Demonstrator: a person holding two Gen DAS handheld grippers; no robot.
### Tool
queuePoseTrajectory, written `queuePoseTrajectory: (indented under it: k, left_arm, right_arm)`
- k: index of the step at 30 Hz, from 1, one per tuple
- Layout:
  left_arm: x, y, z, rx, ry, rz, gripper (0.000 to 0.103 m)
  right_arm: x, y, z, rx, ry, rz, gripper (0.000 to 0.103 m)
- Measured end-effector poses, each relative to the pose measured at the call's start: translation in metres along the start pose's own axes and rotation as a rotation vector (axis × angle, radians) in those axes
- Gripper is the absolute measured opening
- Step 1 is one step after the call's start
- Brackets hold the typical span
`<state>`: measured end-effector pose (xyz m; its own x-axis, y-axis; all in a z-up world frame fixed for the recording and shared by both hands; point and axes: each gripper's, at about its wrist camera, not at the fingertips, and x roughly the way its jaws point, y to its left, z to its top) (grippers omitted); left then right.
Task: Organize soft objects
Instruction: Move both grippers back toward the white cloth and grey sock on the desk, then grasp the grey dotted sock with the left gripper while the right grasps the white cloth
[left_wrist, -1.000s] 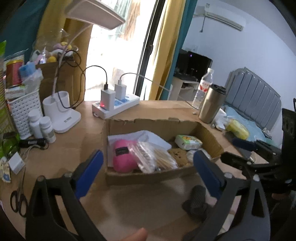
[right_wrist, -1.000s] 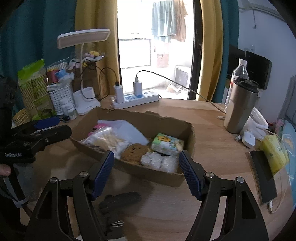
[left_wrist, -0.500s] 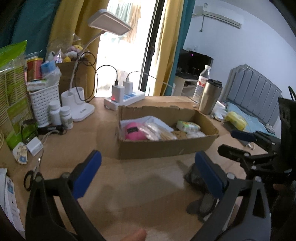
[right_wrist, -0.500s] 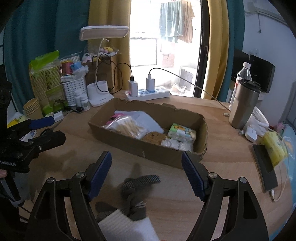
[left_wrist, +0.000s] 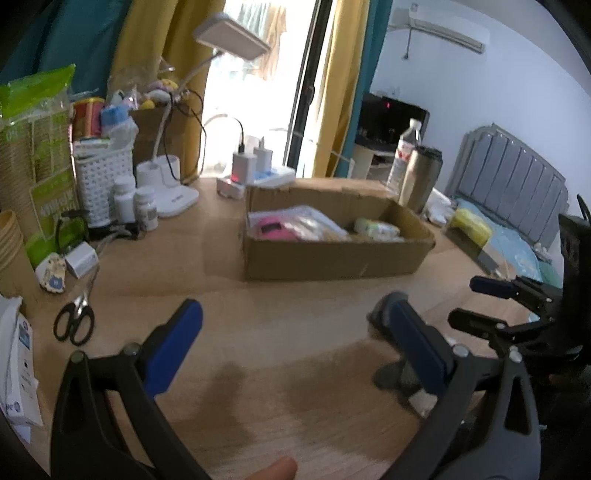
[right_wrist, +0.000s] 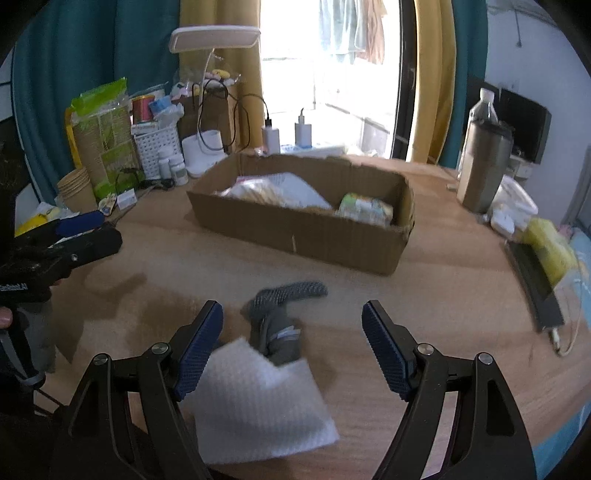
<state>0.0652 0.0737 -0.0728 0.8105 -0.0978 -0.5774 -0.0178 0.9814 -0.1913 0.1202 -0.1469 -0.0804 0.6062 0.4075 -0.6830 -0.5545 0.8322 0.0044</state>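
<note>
Both claws hover spread wide above a wooden bench (right_wrist: 443, 295), each with nothing between its blue pads. Seen from the right wrist, the right claw (right_wrist: 293, 343) frames a dark grey sock (right_wrist: 280, 306) lying crumpled on the bench, with a white folded cloth (right_wrist: 258, 398) just in front of it, overlapping the sock's near end. Neither pad touches them. From the left wrist, the left claw (left_wrist: 295, 350) hangs over bare wood; the same sock peeks out behind its right finger. Farther back, near the bench's middle, sits an open cardboard box (left_wrist: 332, 254) holding a pink soft item (left_wrist: 273, 229), clear plastic bags and a small green-and-white packet (right_wrist: 365, 208). At far left stand a white desk lamp (left_wrist: 166, 184), a white basket (left_wrist: 99, 181), pill bottles and a green bag; black scissors (left_wrist: 74, 317) lie near left. A steel tumbler (right_wrist: 484, 166) stands at right.
</note>
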Motion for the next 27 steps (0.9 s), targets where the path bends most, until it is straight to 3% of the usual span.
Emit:
queuePoseTrajectory:
  k: [11, 20, 24, 27]
  left_arm:
    - [0.020, -0.020, -0.019, -0.007, 0.085, -0.026, 0.102]
    - [0.031, -0.038, -0.019, 0.025, 0.122, -0.031, 0.102]
    - [0.034, -0.046, -0.019, 0.041, 0.137, -0.028, 0.102]
    - [0.037, -0.051, -0.019, 0.047, 0.148, -0.025, 0.102]
  right_arm:
    - [0.006, 0.002, -0.037, -0.005, 0.089, 0.094, 0.081]
    - [0.015, -0.005, -0.056, 0.007, 0.140, 0.113, 0.078]
    - [0.014, 0.001, -0.061, -0.061, 0.112, 0.069, 0.062]
    - [0.013, -0.004, -0.063, -0.069, 0.093, 0.079, 0.031]
